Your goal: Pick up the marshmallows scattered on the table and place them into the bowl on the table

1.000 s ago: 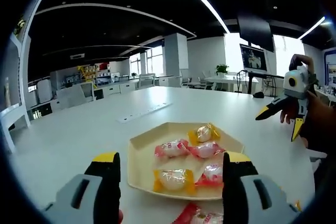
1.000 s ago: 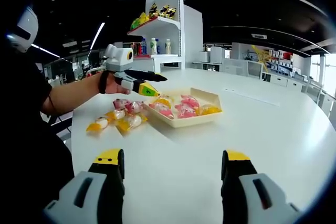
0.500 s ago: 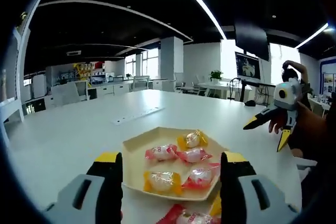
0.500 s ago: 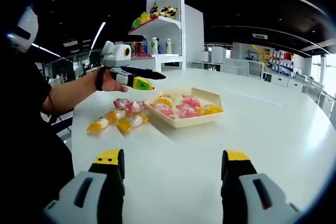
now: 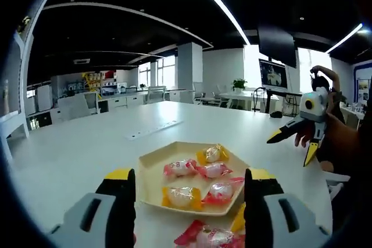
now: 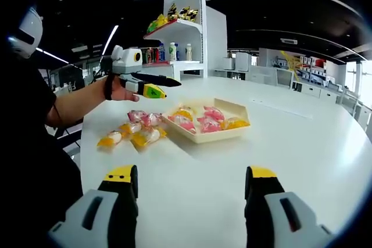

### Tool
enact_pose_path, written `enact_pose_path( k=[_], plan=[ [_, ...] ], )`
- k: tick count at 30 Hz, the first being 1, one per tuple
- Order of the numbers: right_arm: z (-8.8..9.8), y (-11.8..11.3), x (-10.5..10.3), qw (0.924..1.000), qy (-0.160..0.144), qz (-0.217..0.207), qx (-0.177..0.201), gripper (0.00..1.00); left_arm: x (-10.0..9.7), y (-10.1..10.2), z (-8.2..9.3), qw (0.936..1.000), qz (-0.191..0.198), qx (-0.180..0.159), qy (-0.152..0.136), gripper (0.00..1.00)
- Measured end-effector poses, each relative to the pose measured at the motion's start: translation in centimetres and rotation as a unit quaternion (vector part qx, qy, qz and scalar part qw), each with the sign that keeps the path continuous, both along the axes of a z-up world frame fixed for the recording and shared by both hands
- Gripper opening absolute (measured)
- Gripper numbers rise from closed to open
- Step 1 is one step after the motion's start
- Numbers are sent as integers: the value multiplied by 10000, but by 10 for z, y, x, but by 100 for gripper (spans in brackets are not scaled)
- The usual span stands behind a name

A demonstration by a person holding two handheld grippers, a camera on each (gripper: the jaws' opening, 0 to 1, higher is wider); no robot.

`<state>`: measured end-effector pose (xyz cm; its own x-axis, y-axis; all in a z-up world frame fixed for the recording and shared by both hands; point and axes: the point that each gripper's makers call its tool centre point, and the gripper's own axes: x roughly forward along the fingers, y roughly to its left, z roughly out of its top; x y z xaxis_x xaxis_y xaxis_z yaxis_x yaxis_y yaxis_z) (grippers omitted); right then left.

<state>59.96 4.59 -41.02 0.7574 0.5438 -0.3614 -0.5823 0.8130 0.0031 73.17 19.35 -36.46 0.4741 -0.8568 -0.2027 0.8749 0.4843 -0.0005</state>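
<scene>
Left gripper view: holding my left gripper [image 5: 187, 181] spread, empty, above bowl [image 5: 152, 168]; loose marshmallows [image 6: 132, 132] lying beside bowl. Keeping right gripper [image 6: 187, 177] spread, well apart. Risk: descending carelessly, jaw nudging bowl, sliding wrappers across table [image 6: 302, 143].

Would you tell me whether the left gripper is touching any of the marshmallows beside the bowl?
Apart. In the right gripper view, the left gripper hovers open above the loose marshmallows, with bare table between them.

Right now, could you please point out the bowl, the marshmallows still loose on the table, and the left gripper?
bowl [image 6: 239, 110]: right gripper view, on its far rim.
loose marshmallows [image 6: 138, 128]: right gripper view, middle of the cluster beside the bowl.
left gripper [image 6: 157, 85]: right gripper view, midway between its fingertips.
</scene>
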Motion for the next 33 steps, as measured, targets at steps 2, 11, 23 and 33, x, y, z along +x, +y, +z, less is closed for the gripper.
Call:
enact_pose_path(
  k=[2, 11, 23, 33],
  plan=[
    [0, 1, 0, 10000, -1, 12, -1, 74, -1, 2, 0, 10000, 7, 15, -11, 76],
    [1, 2, 2, 10000, -11, 22, 4, 74, -4, 9, -7, 9998, -41, 212, -48, 75],
    [3, 2, 2, 10000, -35, 19, 11, 74, -10, 22, -14, 9986, -176, 501, -71, 72],
    [3, 5, 3, 10000, -23, 61, -20, 74, -7, 35, -10, 9979, -56, 618, -210, 71]
  ],
)
